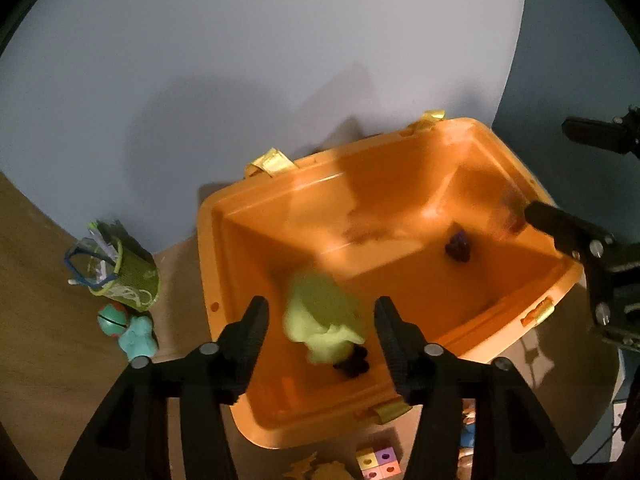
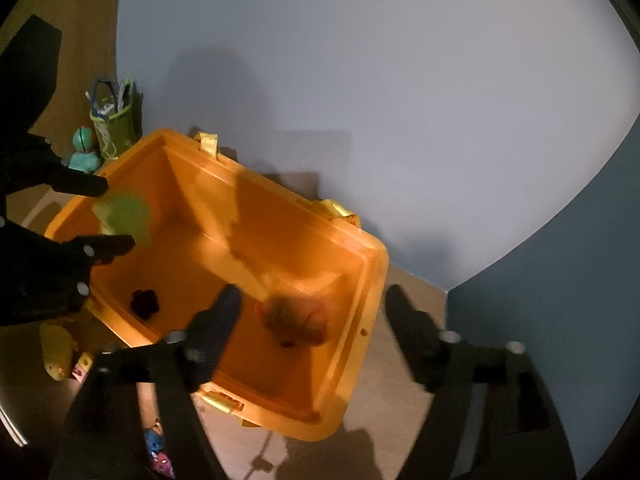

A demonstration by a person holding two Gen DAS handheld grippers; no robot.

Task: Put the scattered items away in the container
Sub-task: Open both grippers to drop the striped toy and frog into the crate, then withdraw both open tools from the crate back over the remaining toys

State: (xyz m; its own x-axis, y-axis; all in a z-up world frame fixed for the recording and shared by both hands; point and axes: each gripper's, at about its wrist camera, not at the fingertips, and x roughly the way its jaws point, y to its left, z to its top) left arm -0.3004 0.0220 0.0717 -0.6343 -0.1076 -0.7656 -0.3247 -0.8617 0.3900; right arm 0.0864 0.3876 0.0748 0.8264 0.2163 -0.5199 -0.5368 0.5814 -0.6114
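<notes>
**Release Over Bin**

Above the orange bin [image 1: 400, 248], both grippers' fingers stand spread, clear of their toys. The green toy [image 1: 320, 320] sits blurred between the left gripper [image 1: 322, 340] fingers; the orange toy [image 2: 296, 320] between the right gripper [image 2: 314, 320] fingers.

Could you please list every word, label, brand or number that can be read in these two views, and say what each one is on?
None can be read.
Orange bin: no lettering shows on its walls or its yellow latches.
Green mesh pen cup: a pale mark, too small and blurred to read.
Coloured blocks: only dots, no characters.
</notes>
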